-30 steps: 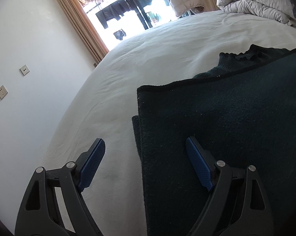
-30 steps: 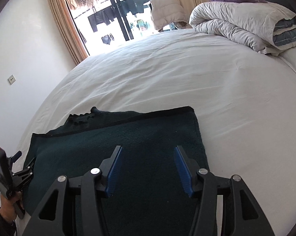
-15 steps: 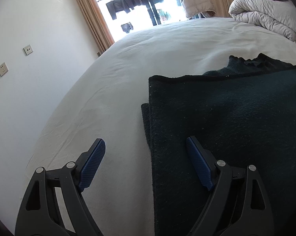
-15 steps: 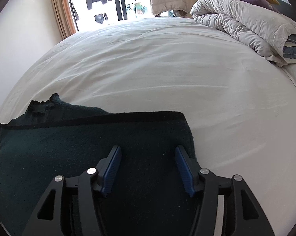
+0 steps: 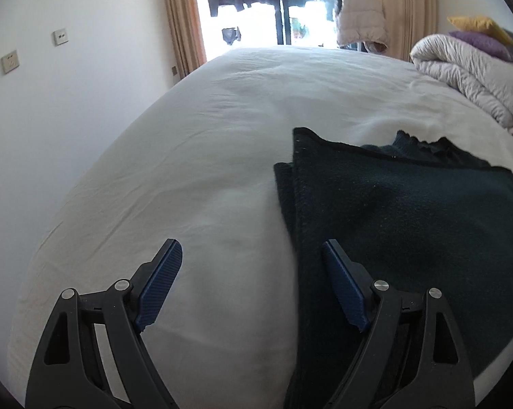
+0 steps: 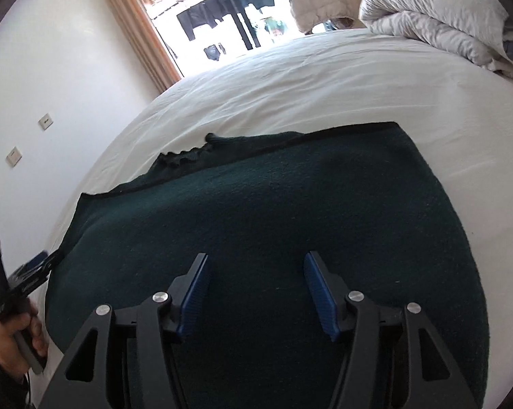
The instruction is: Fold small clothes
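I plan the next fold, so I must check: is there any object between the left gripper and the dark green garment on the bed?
Nothing visible is. The left gripper is open over the garment's left edge, one finger above the white sheet, the other above the cloth. Only bare sheet lies beside that edge.

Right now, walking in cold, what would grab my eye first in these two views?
Probably the dark green folded garment lying flat on the white bed sheet, with a ruffled edge poking out at its far side. Next, the blue-padded tongs: the right tongs hover open over the garment, the left tongs open at its left edge. A rolled duvet sits far right.
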`<action>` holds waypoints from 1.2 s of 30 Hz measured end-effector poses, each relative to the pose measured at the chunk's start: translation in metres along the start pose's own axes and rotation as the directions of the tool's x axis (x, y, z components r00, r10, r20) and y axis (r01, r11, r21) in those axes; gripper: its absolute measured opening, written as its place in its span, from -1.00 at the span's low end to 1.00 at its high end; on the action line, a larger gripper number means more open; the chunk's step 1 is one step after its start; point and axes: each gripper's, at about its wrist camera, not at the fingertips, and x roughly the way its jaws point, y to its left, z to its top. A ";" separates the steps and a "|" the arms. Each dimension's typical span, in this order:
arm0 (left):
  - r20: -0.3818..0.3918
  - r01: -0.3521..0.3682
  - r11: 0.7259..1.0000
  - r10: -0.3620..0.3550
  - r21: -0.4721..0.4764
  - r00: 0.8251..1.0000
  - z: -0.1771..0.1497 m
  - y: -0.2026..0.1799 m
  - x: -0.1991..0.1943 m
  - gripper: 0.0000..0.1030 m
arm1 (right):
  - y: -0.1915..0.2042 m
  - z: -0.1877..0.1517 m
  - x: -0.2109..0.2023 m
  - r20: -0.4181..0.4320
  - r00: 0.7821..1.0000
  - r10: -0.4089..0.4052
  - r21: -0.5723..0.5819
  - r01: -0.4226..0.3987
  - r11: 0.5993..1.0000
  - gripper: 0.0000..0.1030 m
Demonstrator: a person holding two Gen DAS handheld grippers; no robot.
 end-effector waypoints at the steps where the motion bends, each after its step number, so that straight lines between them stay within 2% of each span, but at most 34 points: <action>1: 0.021 0.000 0.999 0.001 -0.037 1.000 -0.005 0.009 -0.015 0.64 | -0.004 0.004 -0.008 0.003 1.000 -0.003 0.058 0.003 0.998 0.15; 3: 0.050 0.045 0.989 -0.038 -0.138 0.998 -0.019 0.026 -0.042 0.64 | 0.000 0.003 -0.030 0.068 0.995 0.073 0.091 -0.079 0.993 0.16; 5: 0.043 0.117 0.959 -0.110 -0.259 0.993 -0.040 0.040 -0.059 0.64 | 0.015 -0.005 -0.044 0.104 0.980 0.171 0.080 -0.180 0.980 0.16; 6: 0.027 0.147 0.937 -0.147 -0.317 0.989 -0.052 0.044 -0.064 0.64 | 0.023 -0.011 -0.045 0.099 0.969 0.225 0.078 -0.233 0.969 0.16; 8: 0.000 0.227 0.872 -0.252 -0.433 0.968 -0.081 0.047 -0.067 0.64 | 0.039 -0.024 -0.040 0.062 0.945 0.322 0.077 -0.326 0.942 0.16; 10: -0.008 0.275 0.807 -0.327 -0.522 0.945 -0.100 0.050 -0.066 0.64 | 0.051 -0.034 -0.030 0.023 0.934 0.355 0.082 -0.356 0.931 0.14; 11: 0.007 0.300 0.789 -0.351 -0.536 0.936 -0.103 0.049 -0.067 0.64 | 0.054 -0.039 -0.024 0.004 0.932 0.363 0.093 -0.362 0.928 0.11; 14: 0.021 0.339 0.793 -0.382 -0.507 0.924 -0.088 0.051 -0.063 0.64 | 0.053 -0.045 -0.014 -0.014 0.917 0.398 0.150 -0.392 0.908 0.00; 15: 0.033 0.367 0.785 -0.406 -0.499 0.913 -0.081 0.053 -0.061 0.64 | 0.051 -0.045 -0.013 -0.003 0.912 0.410 0.166 -0.404 0.899 0.00; 16: 0.020 0.400 0.773 -0.449 -0.492 0.893 -0.074 0.052 -0.053 0.64 | 0.047 -0.045 -0.012 0.010 0.906 0.423 0.187 -0.418 0.889 0.00; 17: -0.026 0.425 0.749 -0.506 -0.508 0.862 -0.069 0.049 -0.039 0.64 | 0.045 -0.044 -0.010 0.019 0.899 0.437 0.212 -0.431 0.877 0.00; 18: -0.060 0.429 0.709 -0.551 -0.560 0.832 -0.070 0.050 -0.026 0.63 | 0.043 -0.043 -0.009 0.023 0.892 0.450 0.229 -0.443 0.867 0.00; 19: -0.054 0.429 0.662 -0.578 -0.614 0.814 -0.075 0.053 -0.020 0.63 | 0.041 -0.043 -0.009 0.026 0.887 0.461 0.237 -0.453 0.859 0.00; 20: -0.042 0.431 0.647 -0.582 -0.629 0.812 -0.075 0.053 -0.018 0.63 | 0.040 -0.042 -0.009 0.025 0.883 0.468 0.239 -0.460 0.855 0.00; 22: -0.036 0.418 0.632 -0.577 -0.652 0.816 -0.076 0.052 -0.018 0.63 | 0.039 -0.038 -0.008 0.018 0.881 0.473 0.236 -0.463 0.854 0.00; 24: -0.031 0.389 0.595 -0.573 -0.703 0.819 -0.083 0.053 -0.023 0.63 | 0.042 -0.037 -0.006 0.011 0.880 0.475 0.233 -0.464 0.855 0.00; 25: -0.034 0.372 0.584 -0.567 -0.722 0.823 -0.086 0.053 -0.026 0.63 | 0.042 -0.036 -0.005 0.009 0.876 0.482 0.234 -0.470 0.851 -0.02; 26: -0.024 0.353 0.560 -0.556 -0.749 0.831 -0.090 0.054 -0.031 0.62 | 0.043 -0.034 -0.004 0.008 0.873 0.487 0.237 -0.475 0.847 -0.03; 27: -0.008 0.354 0.532 -0.563 -0.769 0.827 -0.095 0.053 -0.035 0.62 | 0.044 -0.033 -0.002 0.006 0.871 0.492 0.244 -0.479 0.844 -0.05; 30: 0.029 0.377 0.458 -0.605 -0.805 0.796 -0.108 0.042 -0.042 0.62 | 0.050 -0.030 0.009 -0.022 0.868 0.496 0.258 -0.475 0.841 -0.05; 31: 0.036 0.385 0.447 -0.613 -0.807 0.789 -0.111 0.037 -0.041 0.62 | 0.053 -0.030 0.015 -0.050 0.873 0.486 0.256 -0.459 0.851 -0.05; 32: 0.033 0.383 0.456 -0.608 -0.803 0.794 -0.112 0.033 -0.041 0.62 | 0.055 -0.031 0.022 -0.087 0.881 0.464 0.253 -0.431 0.866 -0.05; 33: 0.040 0.383 0.455 -0.601 -0.804 0.798 -0.113 0.031 -0.040 0.63 | 0.056 -0.032 0.029 -0.115 0.889 0.442 0.252 -0.405 0.879 -0.13; 34: 0.050 0.383 0.441 -0.601 -0.812 0.798 -0.114 0.031 -0.039 0.63 | 0.054 -0.033 0.033 -0.120 0.898 0.424 0.257 -0.384 0.887 -0.38; 36: 0.078 0.390 0.401 -0.607 -0.829 0.791 -0.113 0.030 -0.033 0.63 | 0.045 -0.036 0.037 -0.111 0.895 0.433 0.304 -0.384 0.872 -0.60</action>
